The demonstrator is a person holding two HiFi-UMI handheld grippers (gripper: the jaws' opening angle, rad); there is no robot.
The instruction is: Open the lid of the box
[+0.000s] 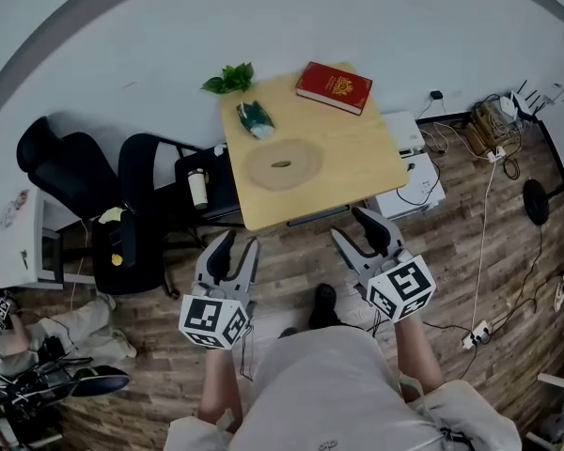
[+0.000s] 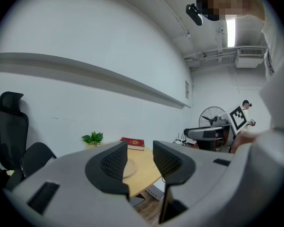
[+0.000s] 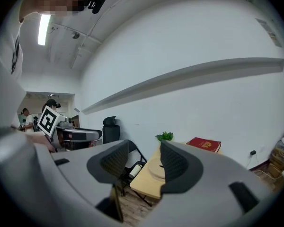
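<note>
A red, book-shaped box (image 1: 334, 87) lies closed at the far right corner of a small wooden table (image 1: 357, 158). It also shows in the left gripper view as the red box (image 2: 132, 143) and in the right gripper view as the red box (image 3: 204, 144). My left gripper (image 1: 237, 244) hangs over the floor in front of the table's near edge, open with nothing between its jaws (image 2: 139, 162). My right gripper (image 1: 352, 225) is beside it at the same edge, also open and empty (image 3: 144, 162). Both are well short of the box.
On the table sit a small green plant (image 1: 230, 78), a teal object (image 1: 256, 118) and a round wooden disc (image 1: 282, 165). Black chairs (image 1: 66, 172) and a bottle (image 1: 198, 188) stand to the left. White boxes (image 1: 409, 172) and cables (image 1: 489, 130) lie to the right.
</note>
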